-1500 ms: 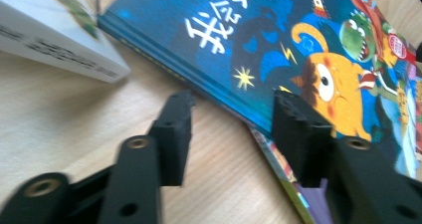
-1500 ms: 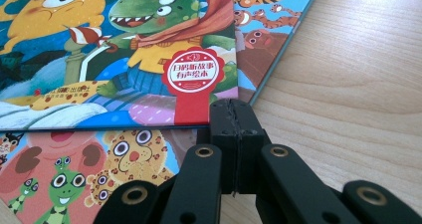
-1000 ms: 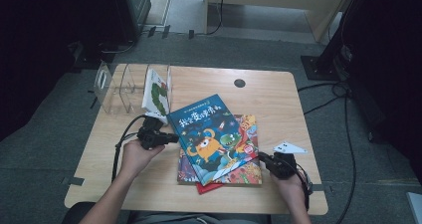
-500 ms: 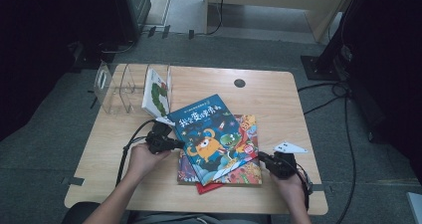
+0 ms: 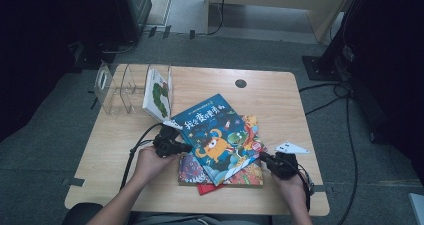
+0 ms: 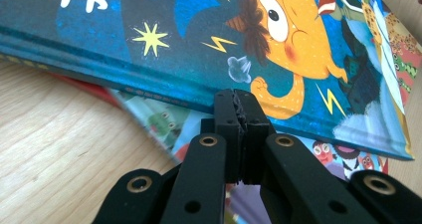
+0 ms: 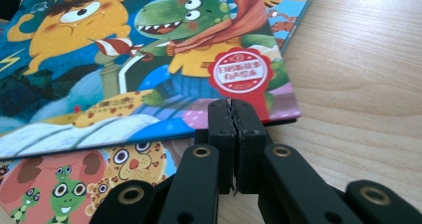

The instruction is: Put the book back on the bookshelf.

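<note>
A blue picture book (image 5: 215, 135) with an orange monster lies askew on top of a small stack in the middle of the wooden table (image 5: 280, 100). Under it are a book with cartoon animals (image 5: 247, 174) and a red one (image 5: 205, 189). My left gripper (image 5: 185, 147) is shut, its tips against the blue book's left spine edge (image 6: 174, 92), with nothing between the jaws (image 6: 238, 103). My right gripper (image 5: 263, 158) is also shut, its tips (image 7: 234, 110) at the blue book's near right corner (image 7: 278, 112), just over the animal book (image 7: 74, 179).
A clear acrylic book rack (image 5: 120, 87) stands at the table's back left, with a white book bearing a green caterpillar (image 5: 157, 92) leaning in its right slot. A round cable hole (image 5: 240, 83) is near the back edge. Cables trail off both sides of the table.
My left hand has moved right and slightly nearer, bringing its gripper up to the blue book's spine edge. The right hand and the books have stayed put.
</note>
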`<state>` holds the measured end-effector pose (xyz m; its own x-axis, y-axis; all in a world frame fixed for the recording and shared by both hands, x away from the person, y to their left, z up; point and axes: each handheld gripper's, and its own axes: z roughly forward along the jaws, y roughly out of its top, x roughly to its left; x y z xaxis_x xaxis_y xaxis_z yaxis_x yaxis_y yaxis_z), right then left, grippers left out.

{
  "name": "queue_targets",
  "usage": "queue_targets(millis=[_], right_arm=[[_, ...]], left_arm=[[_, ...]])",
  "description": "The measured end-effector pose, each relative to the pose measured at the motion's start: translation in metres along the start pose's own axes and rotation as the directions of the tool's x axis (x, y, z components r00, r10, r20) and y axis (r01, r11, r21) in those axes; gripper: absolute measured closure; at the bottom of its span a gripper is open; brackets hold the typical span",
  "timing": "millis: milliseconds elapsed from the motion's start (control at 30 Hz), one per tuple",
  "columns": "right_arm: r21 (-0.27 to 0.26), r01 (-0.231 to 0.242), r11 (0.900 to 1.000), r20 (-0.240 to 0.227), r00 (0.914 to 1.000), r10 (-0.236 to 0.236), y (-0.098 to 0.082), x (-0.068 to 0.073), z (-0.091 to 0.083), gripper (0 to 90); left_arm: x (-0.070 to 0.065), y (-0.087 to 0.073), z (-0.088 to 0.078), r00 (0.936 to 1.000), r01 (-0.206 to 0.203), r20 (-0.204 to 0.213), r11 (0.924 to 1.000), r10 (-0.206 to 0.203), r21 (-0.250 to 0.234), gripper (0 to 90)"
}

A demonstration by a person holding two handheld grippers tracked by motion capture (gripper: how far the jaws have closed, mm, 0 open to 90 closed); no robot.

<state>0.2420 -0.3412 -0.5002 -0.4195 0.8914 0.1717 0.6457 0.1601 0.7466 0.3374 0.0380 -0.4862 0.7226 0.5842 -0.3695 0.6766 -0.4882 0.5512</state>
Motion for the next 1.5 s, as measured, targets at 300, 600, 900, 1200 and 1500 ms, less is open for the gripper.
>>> queue_targets(millis=[300,600,900,1200,1500], right_arm=[[-0.017,-0.014,1.0,0.006,0.9999,0.015,0.001,-0.002,0.0,88.1],[-0.039,-0.05,0.998,0.033,0.9981,0.051,0.003,-0.01,0.002,88.2],[-0.039,-0.04,0.998,0.056,0.9975,0.042,0.008,-0.018,0.006,88.3],[-0.027,-0.036,0.999,0.038,0.9986,0.037,0.015,-0.029,0.01,89.5],[0.004,-0.018,1.0,0.052,0.9985,0.018,0.022,-0.031,0.012,89.8]], left_arm=[[-0.006,0.003,0.006,0.9997,0.024,-0.001,0.9997,-0.024,-0.011,90.0],[-0.011,0.005,0.012,0.9998,0.02,0.002,0.9996,-0.02,-0.017,90.0],[-0.014,0.005,0.016,0.9998,0.018,-0.002,0.9995,-0.018,-0.027,90.0],[-0.001,0.007,-0.005,0.9972,0.057,-0.046,0.9971,-0.059,-0.051,87.4],[0.021,0.004,-0.031,0.9892,0.104,-0.095,0.9912,-0.112,-0.082,86.8]])
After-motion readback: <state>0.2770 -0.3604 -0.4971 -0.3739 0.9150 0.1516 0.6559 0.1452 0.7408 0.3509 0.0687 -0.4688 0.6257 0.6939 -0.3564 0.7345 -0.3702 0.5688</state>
